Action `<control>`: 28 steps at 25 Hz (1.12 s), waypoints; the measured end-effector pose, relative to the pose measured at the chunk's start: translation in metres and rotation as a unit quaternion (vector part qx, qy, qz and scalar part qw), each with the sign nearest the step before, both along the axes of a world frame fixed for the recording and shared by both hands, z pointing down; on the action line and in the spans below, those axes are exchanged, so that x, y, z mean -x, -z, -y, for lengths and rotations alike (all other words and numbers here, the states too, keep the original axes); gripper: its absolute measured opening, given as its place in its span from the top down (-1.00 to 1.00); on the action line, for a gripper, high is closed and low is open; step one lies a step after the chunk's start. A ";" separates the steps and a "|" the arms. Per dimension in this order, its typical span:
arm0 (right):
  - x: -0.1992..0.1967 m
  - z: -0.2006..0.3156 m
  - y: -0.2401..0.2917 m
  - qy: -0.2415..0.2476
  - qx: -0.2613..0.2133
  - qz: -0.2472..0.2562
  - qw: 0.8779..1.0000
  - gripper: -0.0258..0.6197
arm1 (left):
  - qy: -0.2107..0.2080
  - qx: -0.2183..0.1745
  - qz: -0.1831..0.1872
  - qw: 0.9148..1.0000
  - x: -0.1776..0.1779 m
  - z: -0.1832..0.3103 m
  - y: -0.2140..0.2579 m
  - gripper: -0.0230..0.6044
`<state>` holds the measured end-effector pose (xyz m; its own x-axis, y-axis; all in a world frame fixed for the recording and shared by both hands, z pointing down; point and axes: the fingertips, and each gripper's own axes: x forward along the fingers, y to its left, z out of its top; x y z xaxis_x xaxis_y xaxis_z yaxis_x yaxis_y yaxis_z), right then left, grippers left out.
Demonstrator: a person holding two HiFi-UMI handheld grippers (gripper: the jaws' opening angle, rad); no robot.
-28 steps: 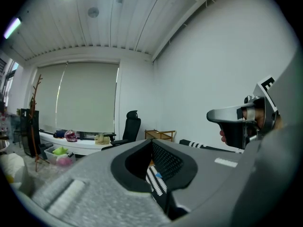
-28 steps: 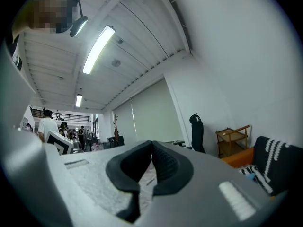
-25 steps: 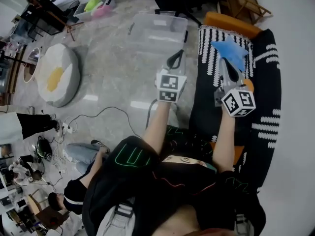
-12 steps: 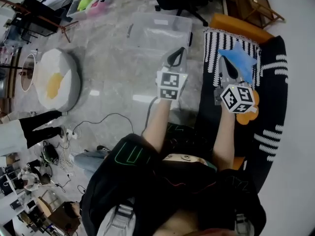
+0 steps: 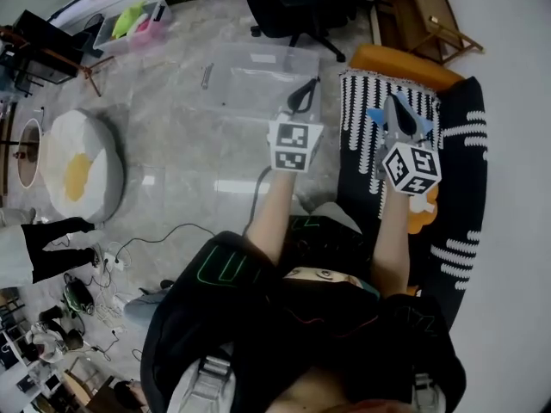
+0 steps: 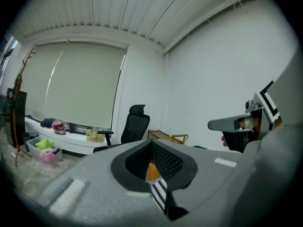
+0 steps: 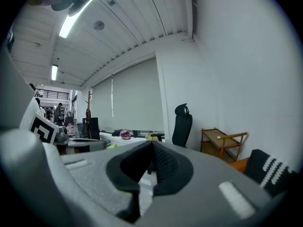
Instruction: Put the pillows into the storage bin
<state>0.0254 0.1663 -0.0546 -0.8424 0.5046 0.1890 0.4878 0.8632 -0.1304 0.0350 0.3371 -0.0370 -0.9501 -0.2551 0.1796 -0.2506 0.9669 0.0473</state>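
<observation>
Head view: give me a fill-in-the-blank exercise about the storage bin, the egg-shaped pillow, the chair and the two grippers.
1. The clear storage bin stands on the ___.
2. The round white pillow left of the bin has a ___ middle.
3. The left gripper and the right gripper hold nothing, and the jaws of both are ___.
4. The office chair beyond the bin is ___ in colour.

Missing words: floor; yellow; shut; black.

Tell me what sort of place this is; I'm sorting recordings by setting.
Probably an office or lab room staged as a living area: a black office chair, an orange sofa under a black-and-white throw, and a clear storage bin on the polished floor.
</observation>
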 end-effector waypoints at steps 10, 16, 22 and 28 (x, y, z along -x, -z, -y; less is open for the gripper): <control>0.078 -0.013 -0.022 -0.001 -0.023 -0.004 1.000 0.91 | 0.022 -0.005 -0.005 1.000 0.067 -0.023 -0.022 0.90; 0.153 -0.039 -0.025 0.028 -0.022 0.001 0.999 0.91 | 0.060 -0.003 -0.006 0.998 0.128 -0.053 -0.025 0.90; 0.232 -0.044 -0.049 0.043 -0.010 -0.030 0.999 0.91 | 0.059 0.005 -0.036 0.998 0.196 -0.049 -0.046 0.90; 0.294 -0.013 -0.073 0.015 0.019 -0.053 0.998 0.91 | 0.031 0.024 -0.060 0.997 0.258 -0.023 -0.061 0.90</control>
<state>-0.2688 0.1794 0.0181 -0.8033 0.5374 0.2568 0.4948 0.8421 -0.2145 -0.2232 0.3597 0.0237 -0.9344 -0.1854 0.3043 -0.1862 0.9821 0.0267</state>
